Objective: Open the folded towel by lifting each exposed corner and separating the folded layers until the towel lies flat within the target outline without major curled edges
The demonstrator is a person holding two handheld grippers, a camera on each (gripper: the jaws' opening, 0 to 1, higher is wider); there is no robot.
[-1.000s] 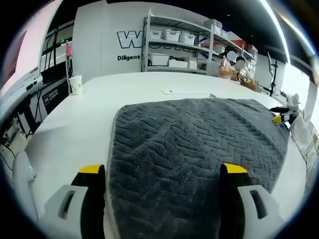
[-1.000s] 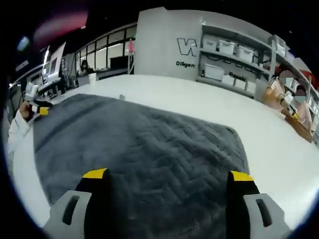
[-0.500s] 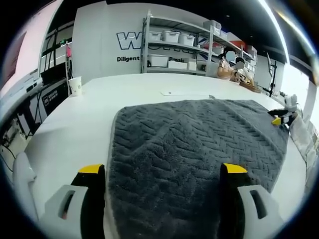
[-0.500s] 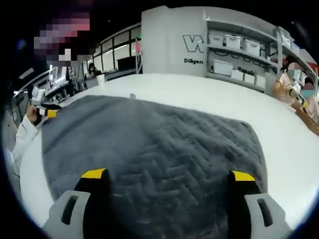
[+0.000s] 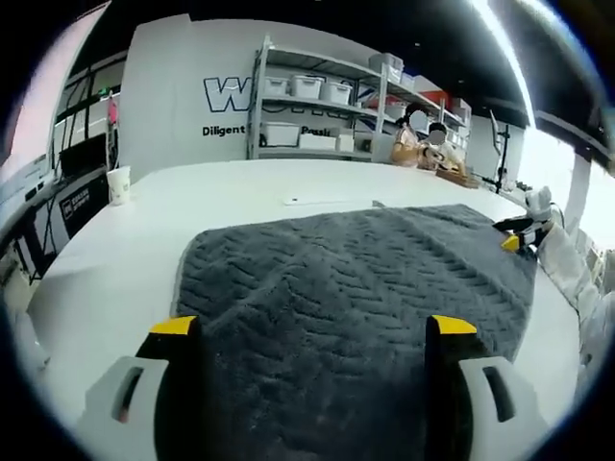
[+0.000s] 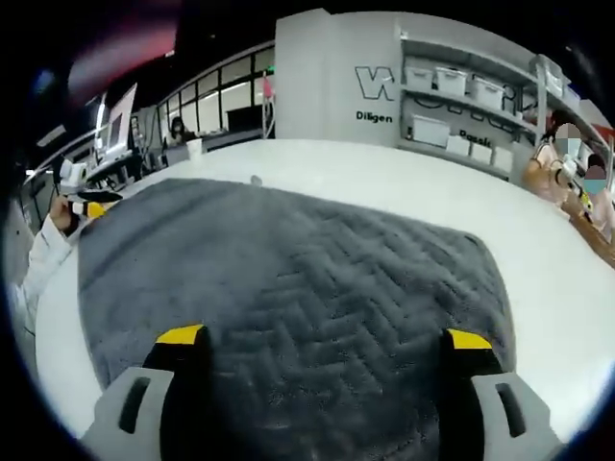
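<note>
Left gripper view: my left gripper [image 5: 312, 331] and right gripper [image 6: 322, 341] gape empty above the grey towel [image 5: 356, 279]; I'd smooth edges gently outward.

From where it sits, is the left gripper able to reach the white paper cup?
Probably yes: the left gripper, jaws open over the dark grey herringbone towel, has bare white table between it and the cup.
</note>
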